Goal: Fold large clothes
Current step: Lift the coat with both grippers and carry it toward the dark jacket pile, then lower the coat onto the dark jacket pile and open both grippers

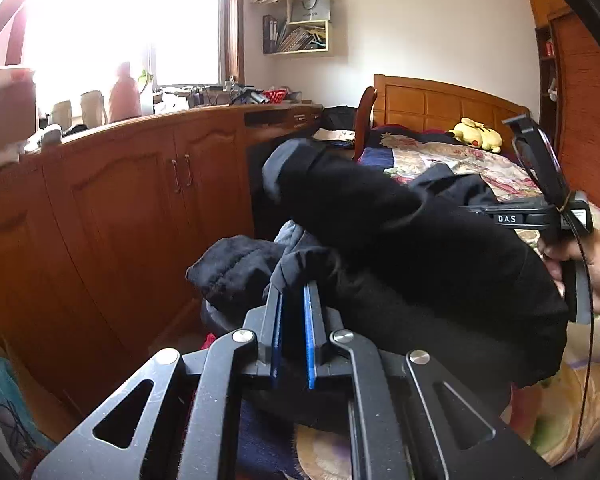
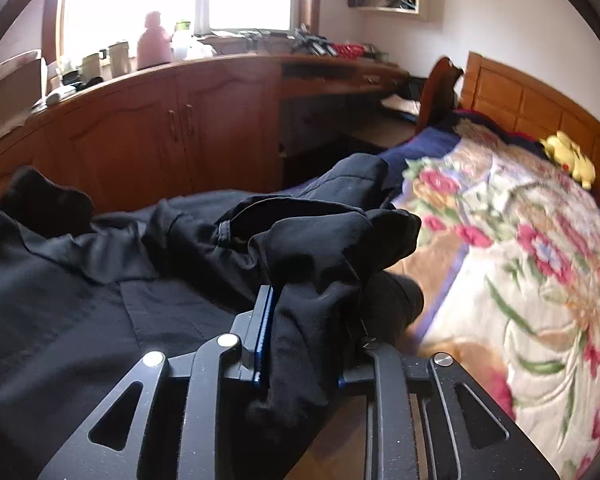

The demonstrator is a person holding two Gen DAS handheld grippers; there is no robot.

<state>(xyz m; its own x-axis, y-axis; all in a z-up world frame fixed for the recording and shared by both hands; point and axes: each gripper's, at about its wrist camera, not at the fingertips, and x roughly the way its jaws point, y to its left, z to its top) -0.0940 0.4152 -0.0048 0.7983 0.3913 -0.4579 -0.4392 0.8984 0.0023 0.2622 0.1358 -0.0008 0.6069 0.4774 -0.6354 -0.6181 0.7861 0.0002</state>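
A large black garment hangs bunched in the air over the bed. My left gripper is shut on a dark fold of it, which drapes over the fingertips. In the right wrist view the black garment spreads wide to the left, and my right gripper is shut on a thick bunch of its cloth that covers the right finger. The right gripper's body and the hand that holds it show at the right of the left wrist view, behind the cloth.
The bed has a floral quilt, a wooden headboard and a yellow plush toy. Curved wooden cabinets with bottles and clutter on top line the left side under a bright window. Wall shelves hang above.
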